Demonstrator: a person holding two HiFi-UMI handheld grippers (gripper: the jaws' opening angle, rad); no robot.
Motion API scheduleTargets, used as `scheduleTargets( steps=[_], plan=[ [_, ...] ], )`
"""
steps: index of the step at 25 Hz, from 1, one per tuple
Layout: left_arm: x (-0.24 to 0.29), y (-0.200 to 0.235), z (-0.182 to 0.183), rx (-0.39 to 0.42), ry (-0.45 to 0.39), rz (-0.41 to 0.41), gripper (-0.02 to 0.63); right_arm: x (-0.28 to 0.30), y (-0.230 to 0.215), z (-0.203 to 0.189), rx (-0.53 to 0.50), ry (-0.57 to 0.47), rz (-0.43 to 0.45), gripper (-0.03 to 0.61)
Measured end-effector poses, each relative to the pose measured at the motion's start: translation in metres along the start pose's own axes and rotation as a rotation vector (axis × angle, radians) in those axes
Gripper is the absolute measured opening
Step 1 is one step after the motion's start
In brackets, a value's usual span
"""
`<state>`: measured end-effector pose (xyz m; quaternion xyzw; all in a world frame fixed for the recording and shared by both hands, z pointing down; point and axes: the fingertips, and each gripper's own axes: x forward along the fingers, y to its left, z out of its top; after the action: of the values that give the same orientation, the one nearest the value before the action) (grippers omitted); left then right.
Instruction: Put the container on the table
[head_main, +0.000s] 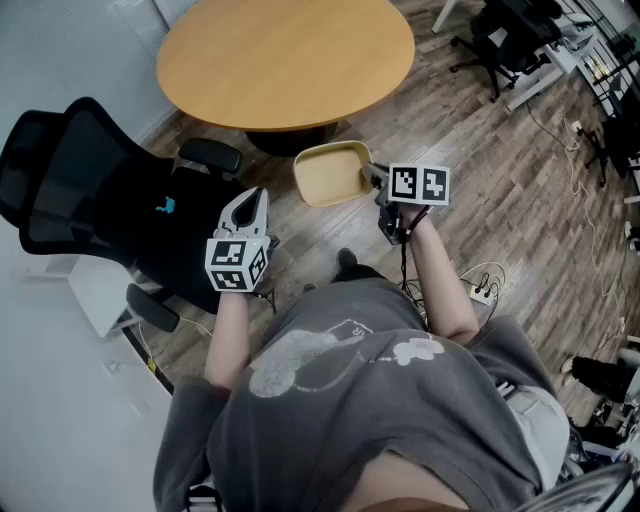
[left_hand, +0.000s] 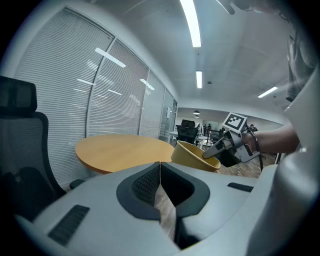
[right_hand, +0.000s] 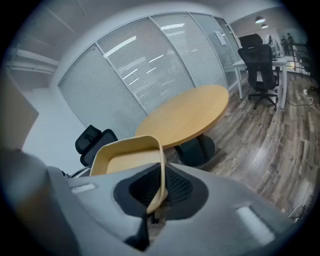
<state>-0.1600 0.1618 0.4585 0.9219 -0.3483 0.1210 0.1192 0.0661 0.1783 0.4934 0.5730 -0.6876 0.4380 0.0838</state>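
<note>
Container (head_main: 332, 173), shallow and yellow with rounded corners, is hanging in the air over the wood floor. It is just short of the near edge of the round wooden table (head_main: 285, 60) and is not touching it.

Left of the table and nearer to me, a black office chair (head_main: 90, 190) is standing against a pale wall. Between that chair and the table's dark foot (head_main: 290, 140), I am holding my left gripper (head_main: 252, 200) with its tips pointing toward the table. Its two fingers (left_hand: 145, 185) are resting together, tip against tip, with nothing between them.

Just right of that gripper, below the table's near edge, the container is sitting open side up, its far rim close to the table's foot. My right gripper (head_main: 374, 180) is reaching in from the container's right side. Its fingers (right_hand: 182, 187) are clamping the container's thin right wall, one finger inside and one outside. In the right gripper view that wall is running straight down into the closed gap between them.

Right of the table, more black chairs (head_main: 500, 40) are standing on the floor. A white power strip (head_main: 480, 292) with cables is lying well to the table's right, near my right elbow.
</note>
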Motion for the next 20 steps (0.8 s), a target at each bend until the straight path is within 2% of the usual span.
scheduleTargets(
  steps=[14,20],
  plan=[
    [-0.013,0.004,-0.001,-0.006,-0.015,-0.009,-0.002,-0.002,0.013,-0.008,0.006,-0.009,0.0,0.018],
    [-0.028,0.011,-0.011,-0.017,-0.018,-0.017,-0.002,0.002,0.018,-0.021,0.042,-0.017,-0.007,0.018]
  ],
)
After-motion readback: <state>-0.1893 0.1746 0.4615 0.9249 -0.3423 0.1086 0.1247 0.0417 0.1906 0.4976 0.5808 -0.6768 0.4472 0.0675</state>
